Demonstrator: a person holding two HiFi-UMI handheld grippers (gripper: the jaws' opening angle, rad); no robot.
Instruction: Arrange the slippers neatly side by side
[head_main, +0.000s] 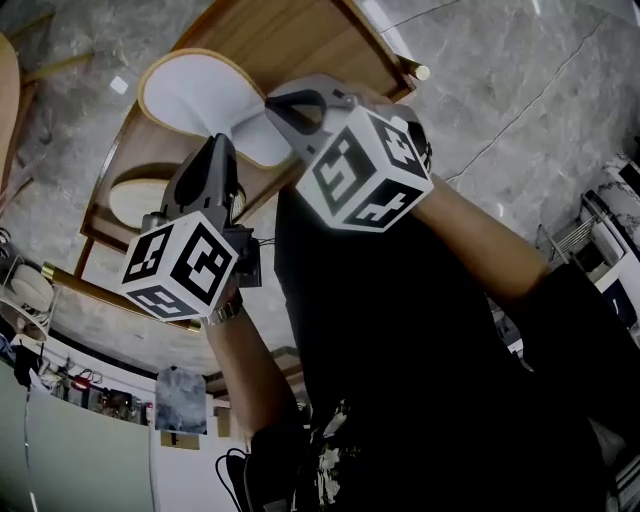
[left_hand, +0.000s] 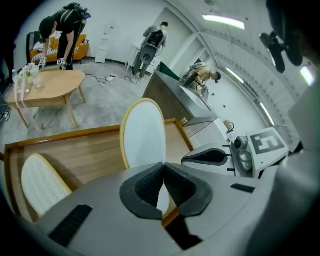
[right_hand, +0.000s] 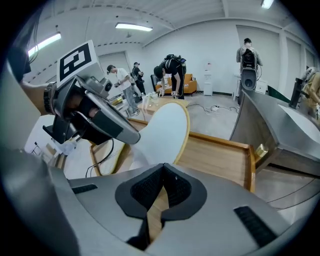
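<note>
In the head view, both grippers meet at a white slipper (head_main: 195, 95) raised over a wooden tray (head_main: 290, 40). The left gripper (head_main: 222, 140) reaches its middle and the right gripper (head_main: 275, 103) its near end. A second slipper (head_main: 130, 200) lies flat on the tray, apart from the first.

In the left gripper view, the jaws are clenched on the white slipper's (left_hand: 144, 135) edge, with its tan rim showing in the gap below the pads. The second slipper (left_hand: 42, 182) rests at lower left.

In the right gripper view, the jaws are pressed together. The tan strip pinched between them seems to be the rim of the same slipper (right_hand: 165, 132), though it could be wood seen behind.
</note>
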